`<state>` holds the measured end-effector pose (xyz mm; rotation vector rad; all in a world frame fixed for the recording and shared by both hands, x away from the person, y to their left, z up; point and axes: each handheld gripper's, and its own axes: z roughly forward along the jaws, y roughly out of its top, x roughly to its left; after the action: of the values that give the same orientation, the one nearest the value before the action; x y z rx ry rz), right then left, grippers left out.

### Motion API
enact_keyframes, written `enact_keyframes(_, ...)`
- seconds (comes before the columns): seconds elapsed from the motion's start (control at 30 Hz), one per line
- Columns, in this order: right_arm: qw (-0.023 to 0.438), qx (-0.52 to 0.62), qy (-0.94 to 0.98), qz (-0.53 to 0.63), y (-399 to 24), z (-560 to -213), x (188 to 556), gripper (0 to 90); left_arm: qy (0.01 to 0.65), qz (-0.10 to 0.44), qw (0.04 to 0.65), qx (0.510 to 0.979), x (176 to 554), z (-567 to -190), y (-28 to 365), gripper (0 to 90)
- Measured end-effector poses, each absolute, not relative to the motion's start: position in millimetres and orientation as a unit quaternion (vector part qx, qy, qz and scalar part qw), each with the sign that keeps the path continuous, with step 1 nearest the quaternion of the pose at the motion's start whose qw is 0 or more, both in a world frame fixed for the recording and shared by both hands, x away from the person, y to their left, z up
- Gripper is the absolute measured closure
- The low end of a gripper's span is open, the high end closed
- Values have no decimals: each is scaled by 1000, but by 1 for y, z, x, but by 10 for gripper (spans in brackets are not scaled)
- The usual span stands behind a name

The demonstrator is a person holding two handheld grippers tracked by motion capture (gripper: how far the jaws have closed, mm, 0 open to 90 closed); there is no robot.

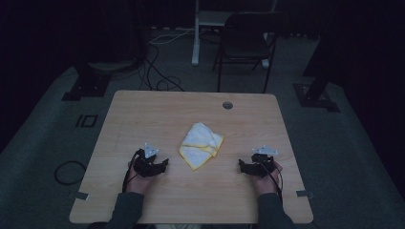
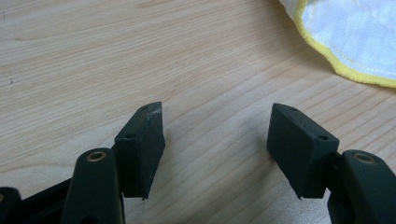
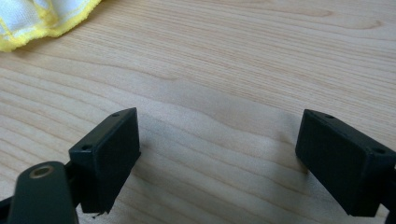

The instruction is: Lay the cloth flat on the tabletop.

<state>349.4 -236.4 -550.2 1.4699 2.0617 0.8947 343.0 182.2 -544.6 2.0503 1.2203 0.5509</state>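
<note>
Cloth (image 1: 201,145): one item, white with a yellow stitched border, lying crumpled and loosely folded over itself on the wooden table (image 1: 143,114). The white field shows a fine woven texture in the left gripper view (image 2: 355,32); the yellow edge runs as a raised hem around it. One corner appears in the right gripper view (image 3: 37,18), bunched in soft folds. Position: near the middle of the table, between the two grippers and slightly farther from the person than either, touching neither.

Grippers: two. Left gripper (image 1: 152,164) rests low over the table at the person's left, held in one hand; in its own view (image 2: 217,140) the jaws stand wide apart with bare wood between them, the cloth well off at the upper right. Right gripper (image 1: 255,167) sits at the person's right, likewise hand-held; in its own view (image 3: 217,154) the jaws are spread wide, nothing between them but wood grain.

Other items counted: one round grommet hole (image 1: 228,105) near the far edge of the table; one dark folding chair (image 1: 246,43) beyond the table; several cables (image 1: 157,71) on the floor.
</note>
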Motion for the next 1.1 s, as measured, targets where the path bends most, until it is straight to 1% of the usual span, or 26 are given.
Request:
enact_keyframes(0.2,223,524,754,327,-235,-550,348,136,467,211,341,788,342,-545,180,370)
enact_keyframes(0.5,220,515,759,331,-233,-550,346,163,466,210,341,789,343,-545,180,370)
enact_keyframes(0.53,220,516,759,331,-233,-550,346,173,466,211,341,789,343,-545,180,371)
enact_keyframes(0.6,220,517,759,330,-232,-549,346,220,466,210,341,789,343,-545,180,371)
enact_keyframes(0.63,220,517,759,330,-232,-548,345,226,469,211,340,787,343,-544,179,374)
enact_keyframes(0.7,220,516,759,330,-232,-548,345,237,469,211,340,787,342,-544,179,394)
enact_keyframes(0.8,221,518,758,329,-232,-547,344,276,471,210,337,788,343,-543,179,414)
enact_keyframes(0.9,221,522,757,325,-233,-546,343,334,475,208,333,788,343,-542,178,424)
enact_keyframes(1.0,221,525,756,323,-234,-544,342,390,475,205,327,791,344,-540,178,458)
enact_keyframes(1.1,222,526,755,323,-234,-544,342,413,474,202,325,793,344,-539,178,477)
